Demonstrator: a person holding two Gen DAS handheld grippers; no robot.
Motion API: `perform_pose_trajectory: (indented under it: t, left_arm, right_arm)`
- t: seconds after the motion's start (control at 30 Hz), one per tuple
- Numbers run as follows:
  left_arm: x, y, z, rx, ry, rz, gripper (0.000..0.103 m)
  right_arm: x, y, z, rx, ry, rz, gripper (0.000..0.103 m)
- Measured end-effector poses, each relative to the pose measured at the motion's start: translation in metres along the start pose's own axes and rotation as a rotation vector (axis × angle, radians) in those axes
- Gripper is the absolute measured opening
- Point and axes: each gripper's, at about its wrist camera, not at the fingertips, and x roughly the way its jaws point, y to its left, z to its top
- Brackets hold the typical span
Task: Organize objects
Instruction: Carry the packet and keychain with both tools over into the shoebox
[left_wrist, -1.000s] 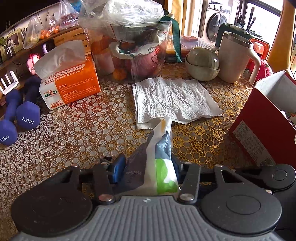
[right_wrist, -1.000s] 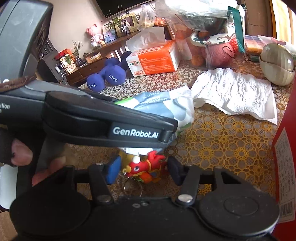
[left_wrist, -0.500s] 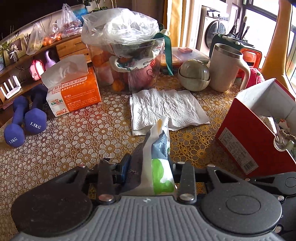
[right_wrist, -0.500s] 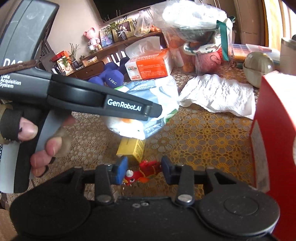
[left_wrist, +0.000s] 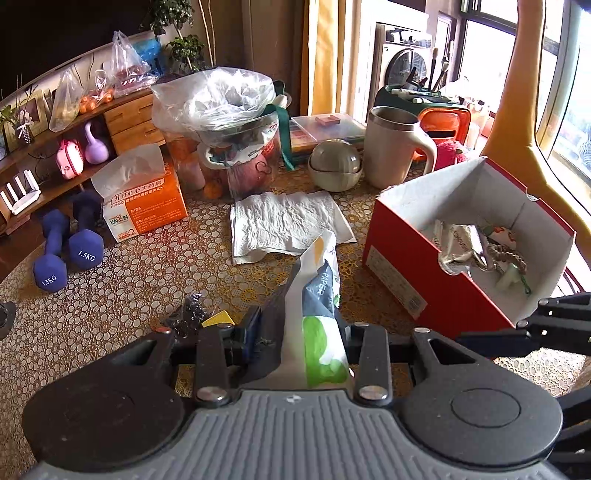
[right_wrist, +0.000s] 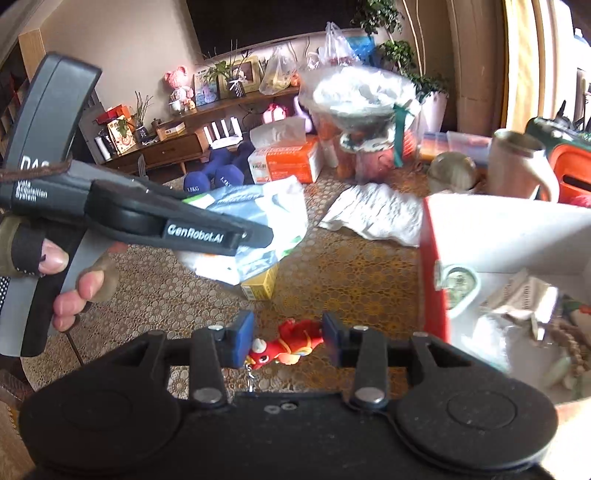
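Holding tissue pack (left_wrist: 317, 295) and red toy (right_wrist: 291, 343) in clenched jaws beside cluttered red box (left_wrist: 402, 266).

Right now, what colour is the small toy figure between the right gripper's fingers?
Red, with orange and white details; the toy figure shows best in the right wrist view.

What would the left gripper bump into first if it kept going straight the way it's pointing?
Probably the white paper towel lying flat on the table, straight ahead of the left gripper and the tissue pack it holds. The red box sits off to the right. Depth is hard to judge.
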Motion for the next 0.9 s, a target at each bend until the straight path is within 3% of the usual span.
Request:
perform_pose_trajectory:
  t: [0.57, 0.9]
  left_arm:
    - [-0.058, -0.087, 0.014, 0.069, -0.048, -0.074, 0.036]
    - [-0.041, -0.147, 0.031, 0.139, -0.024, -0.103, 0.036]
  right_arm:
    - [-0.106, -0.050, 0.015, -0.023, -0.108, -0.176, 0.039]
    - [-0.122, -0.111, 0.018, 0.022, -0.136, -0.296, 0.039]
